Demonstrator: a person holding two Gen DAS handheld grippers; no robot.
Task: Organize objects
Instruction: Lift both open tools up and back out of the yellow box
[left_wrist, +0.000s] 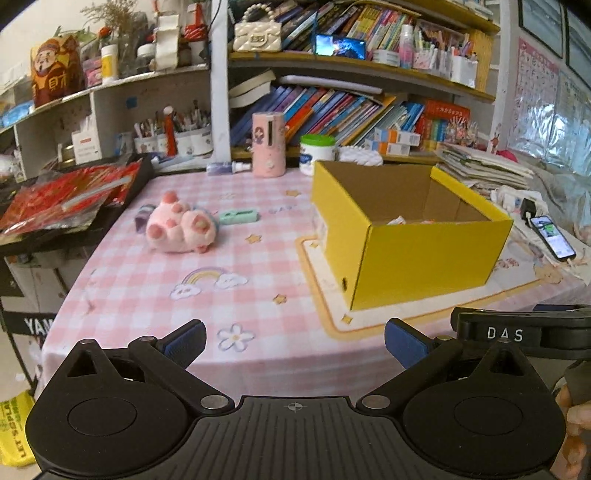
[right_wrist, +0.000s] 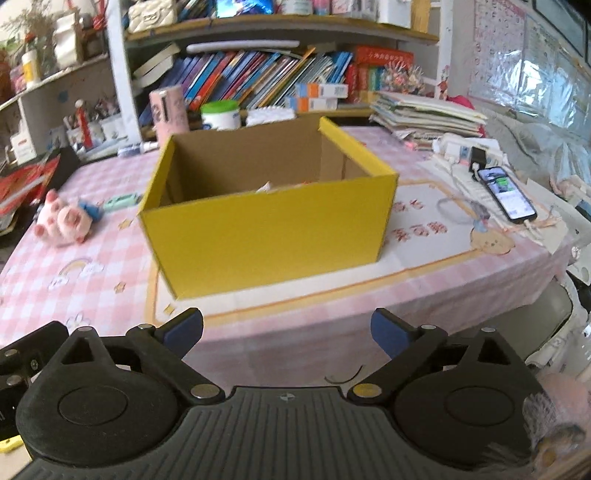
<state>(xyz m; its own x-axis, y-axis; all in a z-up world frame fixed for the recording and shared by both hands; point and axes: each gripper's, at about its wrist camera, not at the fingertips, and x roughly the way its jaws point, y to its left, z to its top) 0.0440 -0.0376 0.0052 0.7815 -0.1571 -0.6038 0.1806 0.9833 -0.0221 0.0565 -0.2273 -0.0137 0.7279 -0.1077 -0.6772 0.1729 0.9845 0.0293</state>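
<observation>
A yellow cardboard box stands open on the pink checked tablecloth; small items show just above its near wall, mostly hidden. It also shows in the right wrist view. A pink plush pig lies on the cloth to the box's left, also in the right wrist view. A mint-green item lies behind the pig. My left gripper is open and empty over the table's near edge. My right gripper is open and empty in front of the box.
A pink cylinder holder and a white tub with a green lid stand at the back. A phone on a cable lies right of the box. Red packets lie at left. Bookshelves stand behind.
</observation>
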